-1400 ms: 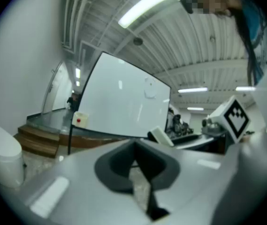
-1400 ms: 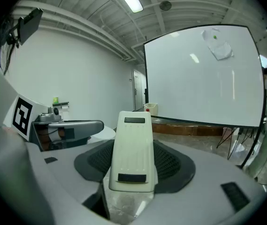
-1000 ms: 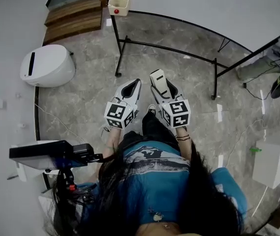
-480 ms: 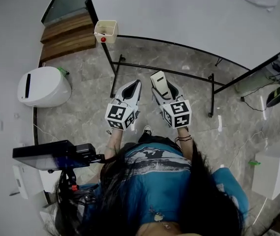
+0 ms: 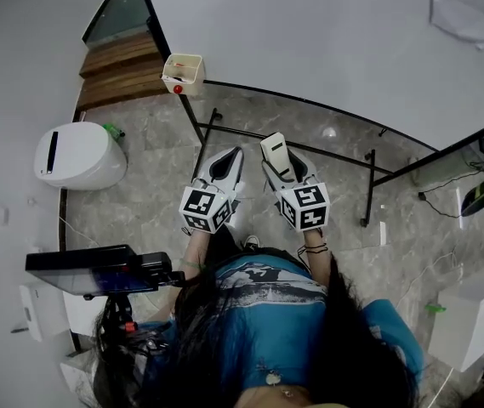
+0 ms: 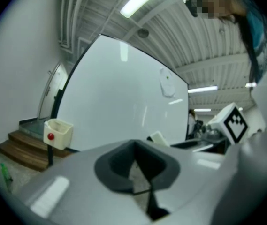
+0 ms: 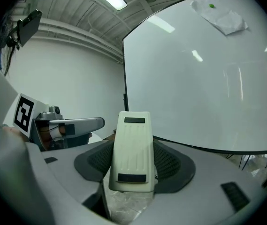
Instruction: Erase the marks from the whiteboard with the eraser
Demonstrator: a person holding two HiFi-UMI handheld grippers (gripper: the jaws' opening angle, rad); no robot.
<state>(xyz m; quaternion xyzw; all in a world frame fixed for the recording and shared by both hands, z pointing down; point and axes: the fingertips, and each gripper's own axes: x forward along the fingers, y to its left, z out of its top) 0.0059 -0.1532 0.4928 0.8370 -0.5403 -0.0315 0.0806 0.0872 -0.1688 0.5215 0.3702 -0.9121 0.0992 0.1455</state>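
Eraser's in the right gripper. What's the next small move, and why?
Probably carry the right gripper forward toward the whiteboard: its jaws are clamped on the eraser, which is off the board, and no marks show from here.

Left gripper (image 5: 226, 161): jaws were closed, empty. Right gripper (image 5: 282, 164): clamped on eraser (image 7: 132, 149). Both were held forward, side by side.

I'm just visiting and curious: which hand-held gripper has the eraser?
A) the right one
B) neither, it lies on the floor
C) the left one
A: the eraser stands clamped between the jaws of the right hand-held gripper, while the left hand-held gripper is shut with nothing in it.
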